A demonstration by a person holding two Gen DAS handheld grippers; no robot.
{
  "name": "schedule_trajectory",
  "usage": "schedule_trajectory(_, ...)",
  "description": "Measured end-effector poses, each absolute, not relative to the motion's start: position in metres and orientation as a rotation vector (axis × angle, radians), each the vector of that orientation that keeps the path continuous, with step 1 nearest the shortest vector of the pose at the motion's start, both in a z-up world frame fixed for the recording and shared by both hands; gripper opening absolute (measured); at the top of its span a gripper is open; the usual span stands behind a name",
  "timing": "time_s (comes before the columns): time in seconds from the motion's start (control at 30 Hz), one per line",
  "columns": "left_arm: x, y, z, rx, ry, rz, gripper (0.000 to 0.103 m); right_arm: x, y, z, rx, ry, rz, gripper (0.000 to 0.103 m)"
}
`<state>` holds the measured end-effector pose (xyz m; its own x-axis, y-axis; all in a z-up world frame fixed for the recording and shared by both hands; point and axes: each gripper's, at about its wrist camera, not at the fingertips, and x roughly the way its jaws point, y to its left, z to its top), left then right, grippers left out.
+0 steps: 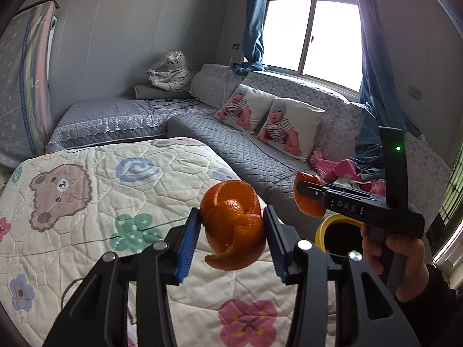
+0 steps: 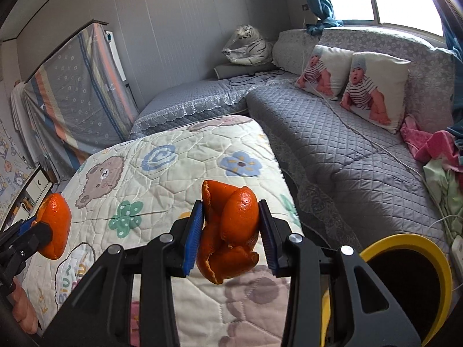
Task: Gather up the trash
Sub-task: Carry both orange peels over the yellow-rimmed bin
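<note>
Fingers: our left gripper [image 1: 233, 241] clamps orange peel [image 1: 233, 225], long axis upright; our right gripper [image 2: 231, 237] clamps second peel [image 2: 230, 231], also upright. Yellow bin [image 2: 416, 283] at four o'clock, inside dark, contents unclear.

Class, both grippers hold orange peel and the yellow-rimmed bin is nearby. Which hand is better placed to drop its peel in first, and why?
Probably the right gripper: the yellow-rimmed bin opens just beside it, while the left gripper is farther over the quilt.
</note>
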<state>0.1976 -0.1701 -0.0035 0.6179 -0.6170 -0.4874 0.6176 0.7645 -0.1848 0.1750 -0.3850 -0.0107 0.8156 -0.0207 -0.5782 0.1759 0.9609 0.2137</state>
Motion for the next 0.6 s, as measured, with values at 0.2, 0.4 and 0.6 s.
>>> schedule_trajectory(0.2, 0.186, -0.215, -0.001, 0.044, 0.559, -0.794, 0.042, 0.138, -0.432, -0.014, 0.297, 0.593, -0.198, 0.036)
schedule_trajectory(0.4, 0.176, -0.262, -0.004, 0.081, 0.570, -0.874, 0.042, 0.096, -0.473, -0.028, 0.323, 0.602, -0.297, 0.036)
schedule_trajectory(0.6, 0.169, -0.305, -0.012, 0.114, 0.588, -0.946, 0.042, 0.057, -0.511, -0.044, 0.362, 0.617, -0.399, 0.036)
